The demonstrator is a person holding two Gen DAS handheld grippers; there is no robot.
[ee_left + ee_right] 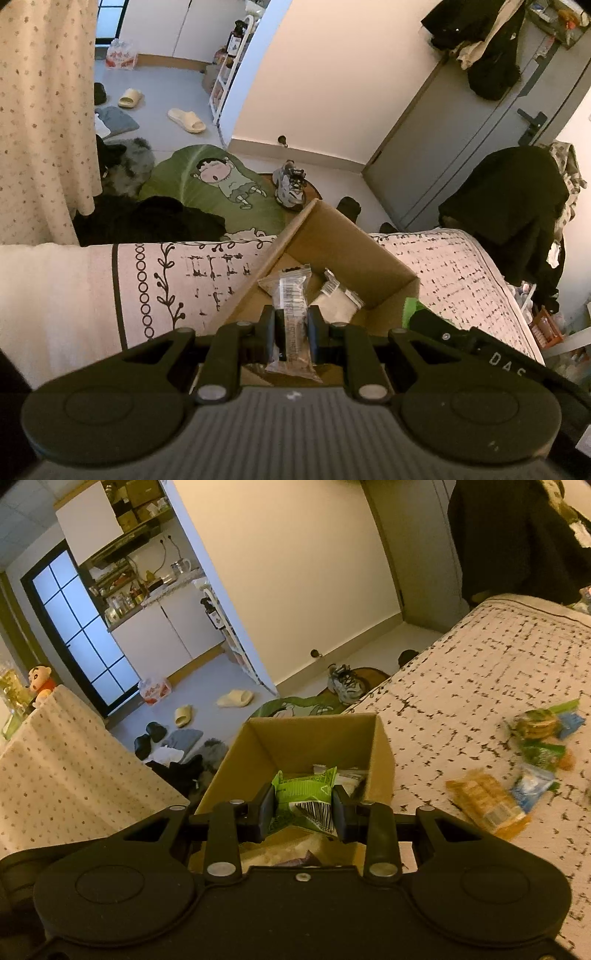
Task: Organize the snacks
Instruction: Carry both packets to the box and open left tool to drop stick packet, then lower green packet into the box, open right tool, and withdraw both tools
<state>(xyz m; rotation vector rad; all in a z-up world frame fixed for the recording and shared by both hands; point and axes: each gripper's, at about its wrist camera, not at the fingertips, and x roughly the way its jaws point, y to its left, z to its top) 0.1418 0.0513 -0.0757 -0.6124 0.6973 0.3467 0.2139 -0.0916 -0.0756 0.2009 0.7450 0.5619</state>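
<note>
Left gripper (291, 328) clamps clear-wrapped snack bar (291, 295), right gripper (303, 806) clamps green snack packet (304, 788), both over cardboard box (314, 734) holding white packets (338, 299).

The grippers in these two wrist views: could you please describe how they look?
Both are matte black. The left gripper and right gripper each have two flat fingers on jointed links with silver pins, two round discs behind, and a ribbed grey centre panel. White letters "DAS" show on the other gripper in the left view.
</note>
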